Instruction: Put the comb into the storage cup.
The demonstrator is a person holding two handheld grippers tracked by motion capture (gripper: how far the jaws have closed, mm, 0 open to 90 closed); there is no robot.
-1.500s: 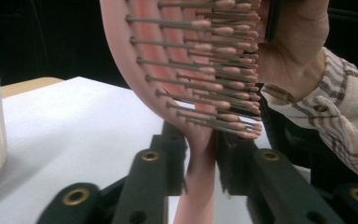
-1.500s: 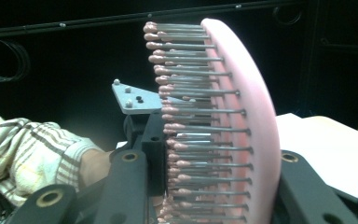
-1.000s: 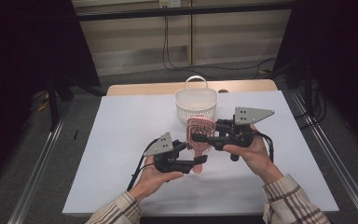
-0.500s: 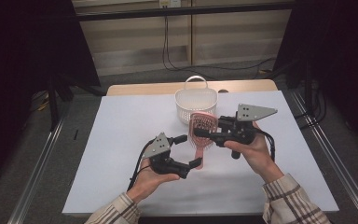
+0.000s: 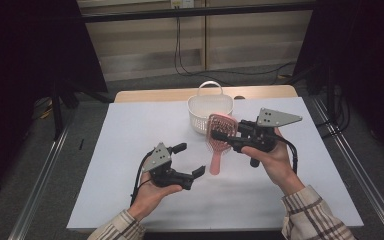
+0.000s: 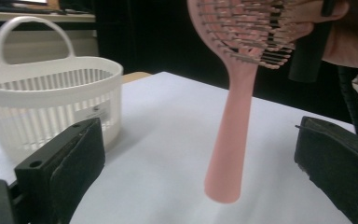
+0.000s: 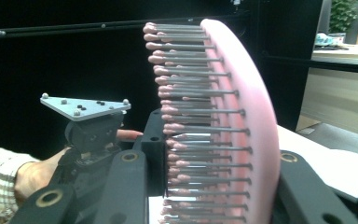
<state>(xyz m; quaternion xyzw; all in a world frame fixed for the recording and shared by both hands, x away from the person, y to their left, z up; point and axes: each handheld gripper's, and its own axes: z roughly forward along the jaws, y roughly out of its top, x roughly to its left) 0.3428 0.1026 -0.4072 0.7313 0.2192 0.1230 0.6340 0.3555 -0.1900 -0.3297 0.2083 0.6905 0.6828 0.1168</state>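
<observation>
The basket stands on the table at its far edge. Just in front of the basket hangs the hairbrush, seemingly clear of the table, with the right gripper at its head. The left gripper sits nearer and to the left of the basket.

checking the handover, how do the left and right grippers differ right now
The left gripper has just opened its jaws wide and holds nothing; the right gripper is clamped on the pink hairbrush head. The left sits low near the table; the right is raised by the white basket. Both are hand-held.
</observation>
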